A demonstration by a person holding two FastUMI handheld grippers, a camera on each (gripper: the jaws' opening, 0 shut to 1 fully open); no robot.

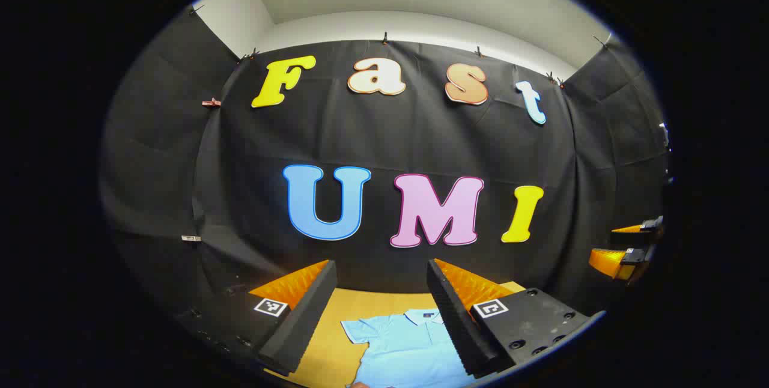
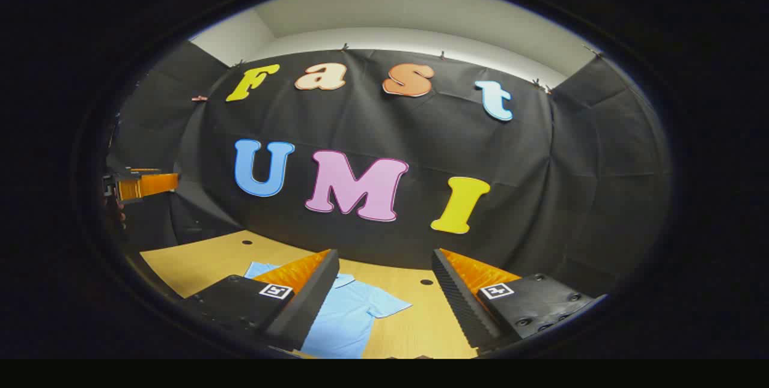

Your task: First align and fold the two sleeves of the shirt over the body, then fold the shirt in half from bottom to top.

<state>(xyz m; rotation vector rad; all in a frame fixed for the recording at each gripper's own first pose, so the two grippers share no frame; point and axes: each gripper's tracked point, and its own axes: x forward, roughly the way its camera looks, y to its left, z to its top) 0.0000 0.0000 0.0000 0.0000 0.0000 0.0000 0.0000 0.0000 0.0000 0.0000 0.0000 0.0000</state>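
Observation:
A light blue short-sleeved polo shirt [image 1: 404,346] lies flat on the wooden table [image 1: 360,304], collar toward the back wall and sleeves spread out. In the left gripper view my left gripper [image 1: 379,280] hangs open above it, nothing between its fingers. The right gripper view has the same shirt [image 2: 348,313] below, one sleeve [image 2: 387,304] spread out to the right. My right gripper [image 2: 384,271] is open and raised over the table too. The other gripper appears far off at the edge of each view, at the right [image 1: 625,250] and at the left [image 2: 141,185].
The table [image 2: 198,262] has small round holes [image 2: 426,282] in its top. Black cloth walls close in the back and both sides. A small bit of a hand shows at the bottom edge of the left gripper view.

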